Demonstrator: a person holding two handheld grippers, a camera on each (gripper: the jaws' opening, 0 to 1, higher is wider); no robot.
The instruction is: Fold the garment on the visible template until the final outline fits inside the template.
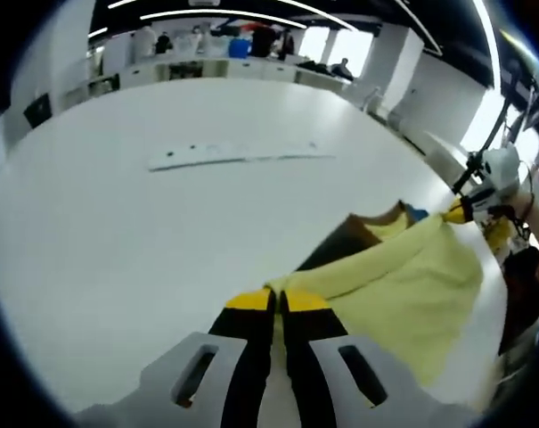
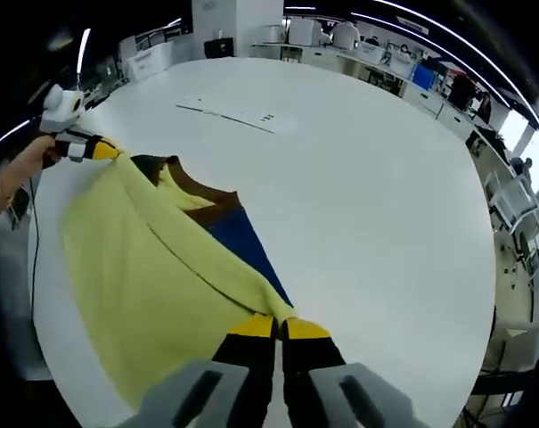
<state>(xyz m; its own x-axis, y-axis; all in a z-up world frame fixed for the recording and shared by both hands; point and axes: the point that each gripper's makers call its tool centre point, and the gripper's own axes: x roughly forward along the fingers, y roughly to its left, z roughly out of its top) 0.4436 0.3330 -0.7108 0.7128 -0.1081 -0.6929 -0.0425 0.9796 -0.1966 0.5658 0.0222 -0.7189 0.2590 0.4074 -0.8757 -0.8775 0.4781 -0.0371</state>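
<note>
A pale yellow garment [image 2: 135, 267] lies on the white table [image 2: 367, 178], stretched between both grippers. My right gripper [image 2: 278, 326] is shut on one corner of its folded edge. My left gripper [image 2: 98, 149] pinches the far corner at the upper left, with a hand behind it. In the left gripper view the left gripper [image 1: 278, 299] is shut on the yellow garment [image 1: 403, 276], and the right gripper [image 1: 463, 210] holds the opposite corner. A brown [image 2: 207, 203] and blue panel [image 2: 249, 245] shows from under the yellow fold; I cannot tell whether it is garment or template.
A long white strip with dark marks [image 1: 238, 153] lies flat further out on the table, also seen as the strip [image 2: 238, 114]. The table edge [image 2: 37, 294] runs close beside the garment. Desks, chairs and people stand far behind.
</note>
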